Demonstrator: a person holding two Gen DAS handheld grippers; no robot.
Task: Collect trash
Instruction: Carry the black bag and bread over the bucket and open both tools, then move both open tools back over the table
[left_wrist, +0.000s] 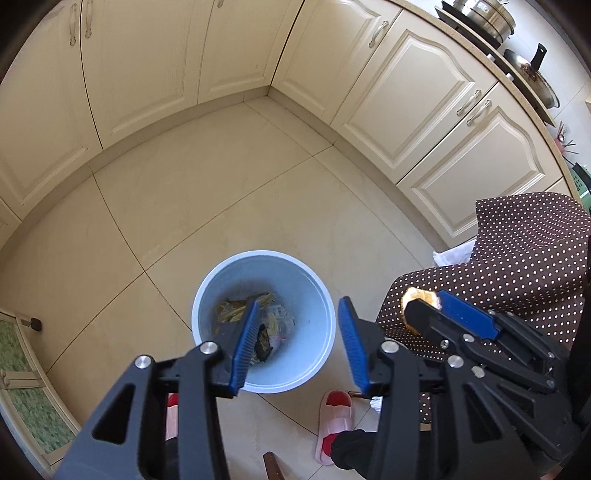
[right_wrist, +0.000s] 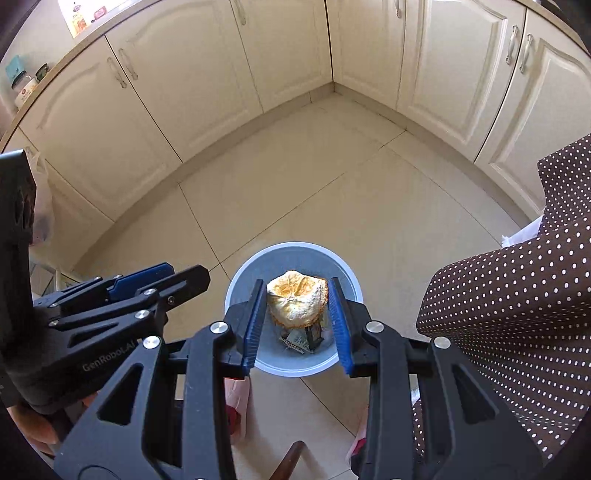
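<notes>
Though crumpled, peel (right_wrist: 297, 301) orange-yellow, pale-pithed

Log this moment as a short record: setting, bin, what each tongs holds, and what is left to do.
setting: kitchen corner, cream cabinets, tiled floor
bin: pale blue bin on the floor, wrappers already inside
left tongs: open, empty, above the bin
right tongs: shut on a piece of orange peel, held over the bin's mouth
nearby: dotted brown cloth to the right, a slipper below the bin
left to do: peel not yet dropped; opening the right tongs looks like the likely next move
</notes>
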